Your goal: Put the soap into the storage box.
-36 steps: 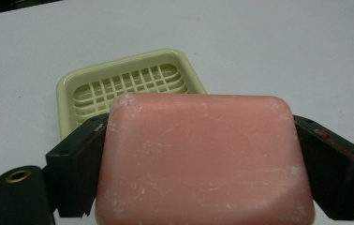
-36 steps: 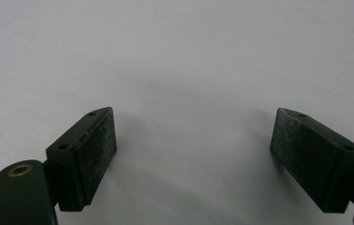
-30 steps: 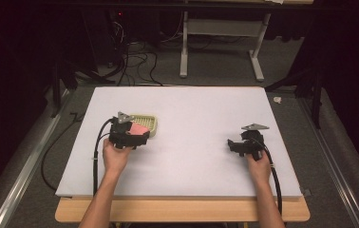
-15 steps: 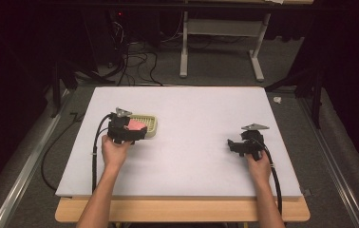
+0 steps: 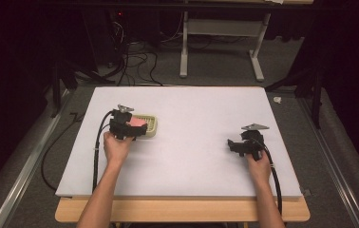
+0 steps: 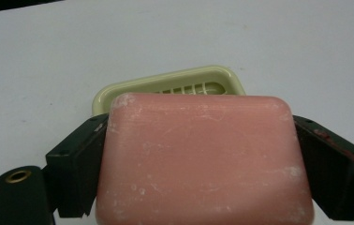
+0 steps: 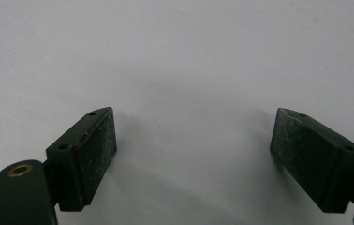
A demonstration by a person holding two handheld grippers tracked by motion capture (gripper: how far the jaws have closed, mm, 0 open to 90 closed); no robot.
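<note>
Pink soap [image 6: 203, 159] pinched in left gripper [image 6: 198, 154] above dish [image 6: 165, 86]; slick bar may slip, missing it. Right gripper [image 7: 194, 150] spread, empty.

high: overhead, forward-down | gripper views: close, share white table [image 5: 192, 142]

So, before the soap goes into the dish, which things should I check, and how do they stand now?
1. Grip on the soap: both jaws of the left gripper press on its sides. Ok.
2. Soap dish free to receive it: the ribbed inside that shows holds nothing, the rest is hidden by the soap. Cannot tell.
3. Soap lined up over the dish: the dish lies just beyond and below the bar, not yet under it. Not ok.
4. Right gripper out of the way: open, far off on the white table. Ok.
5. Dish flat on the table: ok.
</note>
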